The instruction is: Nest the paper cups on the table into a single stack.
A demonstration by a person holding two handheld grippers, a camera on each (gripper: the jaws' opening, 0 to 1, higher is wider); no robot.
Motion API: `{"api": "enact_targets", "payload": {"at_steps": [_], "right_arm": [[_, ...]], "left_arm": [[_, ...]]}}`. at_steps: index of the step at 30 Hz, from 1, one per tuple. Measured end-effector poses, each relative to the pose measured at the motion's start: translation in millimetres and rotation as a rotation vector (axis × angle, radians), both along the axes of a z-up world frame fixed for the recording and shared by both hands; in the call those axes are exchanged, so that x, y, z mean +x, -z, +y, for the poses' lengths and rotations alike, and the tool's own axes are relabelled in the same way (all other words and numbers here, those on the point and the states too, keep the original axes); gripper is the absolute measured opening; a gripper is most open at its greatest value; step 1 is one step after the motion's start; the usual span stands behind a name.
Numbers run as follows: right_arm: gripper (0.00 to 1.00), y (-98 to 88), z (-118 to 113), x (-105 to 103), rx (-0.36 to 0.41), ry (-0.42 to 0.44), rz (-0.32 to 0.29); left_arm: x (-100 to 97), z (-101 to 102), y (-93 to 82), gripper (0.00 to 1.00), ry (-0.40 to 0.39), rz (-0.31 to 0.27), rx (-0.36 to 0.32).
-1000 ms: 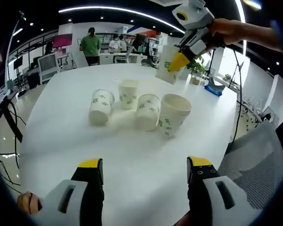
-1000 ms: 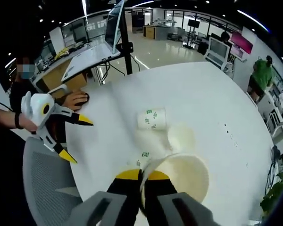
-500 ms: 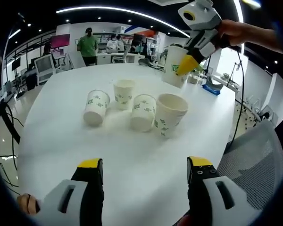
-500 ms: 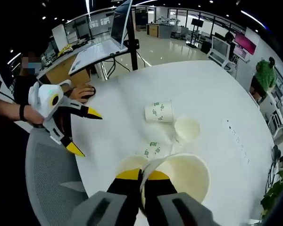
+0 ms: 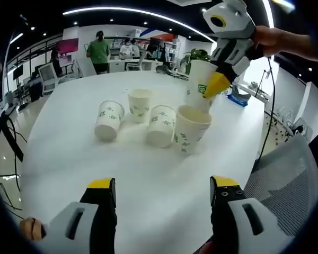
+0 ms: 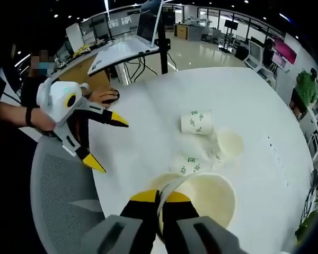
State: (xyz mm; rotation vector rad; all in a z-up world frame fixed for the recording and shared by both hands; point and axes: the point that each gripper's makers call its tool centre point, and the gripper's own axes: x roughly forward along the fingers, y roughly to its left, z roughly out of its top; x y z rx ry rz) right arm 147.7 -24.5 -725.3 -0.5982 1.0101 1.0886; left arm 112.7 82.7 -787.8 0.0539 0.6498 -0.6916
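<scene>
Left gripper (image 5: pixel 161 198): jaws spread wide, nothing between them, low over the smooth round white table (image 5: pixel 69 153). Four tapered white paper cups with green print on it: tipped cup (image 5: pixel 108 120) far left, upright cup (image 5: pixel 140 105) behind it, third cup (image 5: pixel 161 126), then open-mouthed cup (image 5: pixel 191 128) at right. Right gripper (image 5: pixel 218 84) pinches the rim of held cup (image 5: pixel 200 91), just above the open-mouthed cup.
</scene>
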Motion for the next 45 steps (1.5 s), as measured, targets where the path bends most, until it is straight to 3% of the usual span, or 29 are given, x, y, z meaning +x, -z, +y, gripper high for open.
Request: {"api": "enact_targets", "payload": {"at_steps": [12,25,45], "right_arm": [[0.0,13.5,3.3,-0.1,-0.03,-0.045,0.018],[0.0,44.4,6.8,1.3,-0.068,-0.07,0.037],[0.02,43.5,9.1,-5.0,-0.056,-0.048,0.066]], "left_arm": [[0.7,1.7,-0.6,0.71,-0.001,0.003,0.005],[2.7,2.9,0.7,0.71,-0.006,0.008,0.005],[6.6,6.6,8.9,0.71,-0.012,0.014,0.003]]}}
